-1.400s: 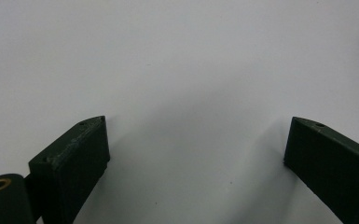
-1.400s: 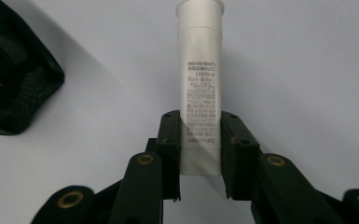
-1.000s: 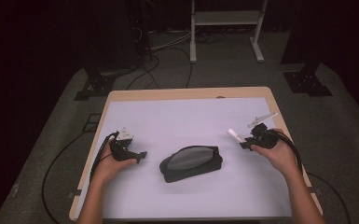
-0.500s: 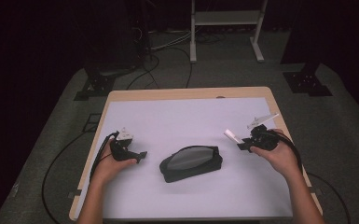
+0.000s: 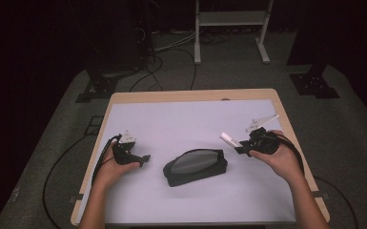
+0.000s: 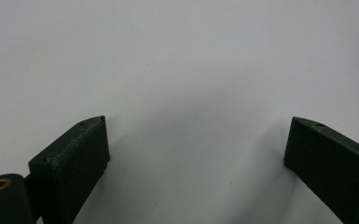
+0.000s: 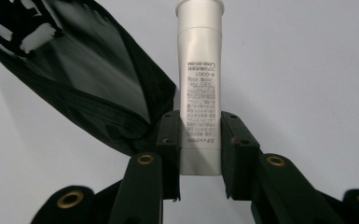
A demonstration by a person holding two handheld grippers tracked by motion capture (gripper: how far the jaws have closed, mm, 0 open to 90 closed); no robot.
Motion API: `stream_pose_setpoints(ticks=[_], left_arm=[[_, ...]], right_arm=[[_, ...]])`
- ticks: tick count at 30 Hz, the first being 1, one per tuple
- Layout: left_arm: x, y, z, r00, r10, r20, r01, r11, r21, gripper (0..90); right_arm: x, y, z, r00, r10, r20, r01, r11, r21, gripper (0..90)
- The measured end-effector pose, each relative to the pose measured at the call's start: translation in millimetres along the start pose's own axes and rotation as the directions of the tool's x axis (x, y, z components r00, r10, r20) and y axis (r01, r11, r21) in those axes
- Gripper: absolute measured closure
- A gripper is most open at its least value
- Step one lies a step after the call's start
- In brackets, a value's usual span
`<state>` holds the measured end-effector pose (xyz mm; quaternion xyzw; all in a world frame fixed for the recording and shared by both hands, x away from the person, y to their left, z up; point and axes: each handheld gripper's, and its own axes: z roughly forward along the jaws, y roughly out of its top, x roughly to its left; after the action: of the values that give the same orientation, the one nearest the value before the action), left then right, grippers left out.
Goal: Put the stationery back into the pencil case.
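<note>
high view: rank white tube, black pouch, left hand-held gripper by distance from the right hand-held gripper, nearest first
1. White plastic tube: clamped in the right hand-held gripper, sticking out toward the table's middle.
2. Black zippered fabric pouch: on the white table, centre, just beyond the tube's tip.
3. Left hand-held gripper: far side of the pouch, jaws open.

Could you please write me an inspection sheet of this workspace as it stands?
Surface: white sheet over a wooden table.
Job's things: black soft pouch lying mid-table; white plastic tube with printed text, held above the sheet beside the pouch.
Clutter: nothing seen.
Grippers: left gripper low over the sheet, jaws wide apart, nothing between; right gripper shut on the tube's lower end.
Cables: black cable trails from the left gripper; more on the floor.
Surroundings: dark room, grey floor, white metal rack behind.
</note>
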<state>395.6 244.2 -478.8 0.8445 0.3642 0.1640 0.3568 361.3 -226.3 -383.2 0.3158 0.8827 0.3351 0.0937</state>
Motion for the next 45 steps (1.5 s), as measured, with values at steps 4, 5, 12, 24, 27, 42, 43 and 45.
stream_pose_setpoints(ticks=[4,5,12,24,27,42,43,45], left_arm=[[0.0,0.0,0.0,1.0000,0.000,0.000,0.000,1.0000,0.000,5.7],[0.0,0.0,0.0,1.0000,0.000,0.000,0.000,1.0000,0.000,5.7],[0.0,0.0,0.0,1.0000,-0.001,0.000,0.001,1.0000,0.000,5.7],[0.0,0.0,0.0,1.0000,-0.001,0.001,0.001,1.0000,0.000,5.7],[0.0,0.0,0.0,1.0000,-0.002,0.001,0.002,1.0000,0.000,5.7],[0.1,0.0,0.0,1.0000,-0.002,0.001,0.002,1.0000,0.000,5.7],[0.1,0.0,0.0,1.0000,-0.002,0.001,0.002,1.0000,0.000,5.7],[0.1,0.0,0.0,1.0000,-0.002,0.001,0.002,1.0000,0.000,5.7]], right_arm=[[6.0,5.0,-0.3,0.9997,-0.020,-0.013,0.020,1.000,-0.004,70.4],[7.3,6.2,-0.4,0.9995,-0.025,-0.016,0.025,1.000,-0.004,70.4],[16.2,13.7,-0.1,0.9976,-0.057,-0.041,0.056,0.998,-0.014,70.4],[30.9,25.8,7.4,0.9898,-0.103,-0.099,0.102,0.995,-0.017,70.4],[33.9,29.2,10.1,0.9874,-0.115,-0.109,0.113,0.993,-0.021,70.4],[50.1,42.2,29.6,0.9691,-0.176,-0.173,0.180,0.984,0.005,70.3],[50.3,42.7,31.1,0.9659,-0.188,-0.178,0.192,0.981,0.003,70.3],[52.0,44.0,33.2,0.9633,-0.195,-0.184,0.200,0.980,0.006,70.3]])
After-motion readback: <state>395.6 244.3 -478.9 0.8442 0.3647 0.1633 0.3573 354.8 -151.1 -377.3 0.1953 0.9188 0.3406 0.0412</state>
